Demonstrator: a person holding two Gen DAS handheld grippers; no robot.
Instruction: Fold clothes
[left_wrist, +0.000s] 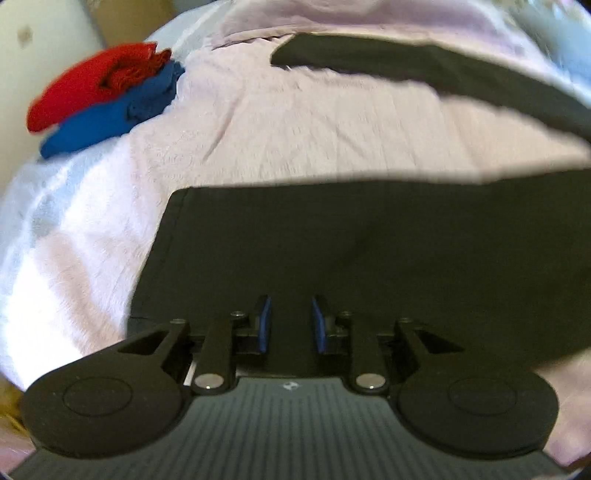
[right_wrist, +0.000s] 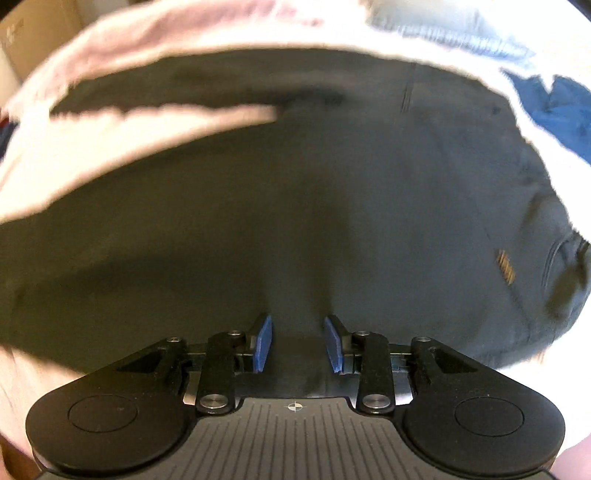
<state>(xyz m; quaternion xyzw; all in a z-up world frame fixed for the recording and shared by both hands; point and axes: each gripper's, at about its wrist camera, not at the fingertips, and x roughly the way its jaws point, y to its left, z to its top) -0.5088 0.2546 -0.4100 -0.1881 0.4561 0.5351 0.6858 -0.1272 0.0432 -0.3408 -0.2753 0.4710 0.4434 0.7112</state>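
The step in hand looks like the fold of a pair of dark trousers (left_wrist: 369, 240) spread flat on a pale pink bedspread (left_wrist: 295, 129), one leg lying in the foreground and the other stretched across further back. The left gripper (left_wrist: 290, 321) hangs over the near leg by its hem end, its blue pads set partly apart with dark cloth showing between them; whether they actually nip the fabric cannot be told. The right gripper (right_wrist: 298, 341) hovers over the seat end of the trousers, its fingers likewise parted, and any hold on the cloth is unclear. The next move probably calls for both to pinch an edge and carry it over. No containers show; a red garment (left_wrist: 85, 85) lies on a blue one (left_wrist: 118, 114) at the bedspread's far corner.
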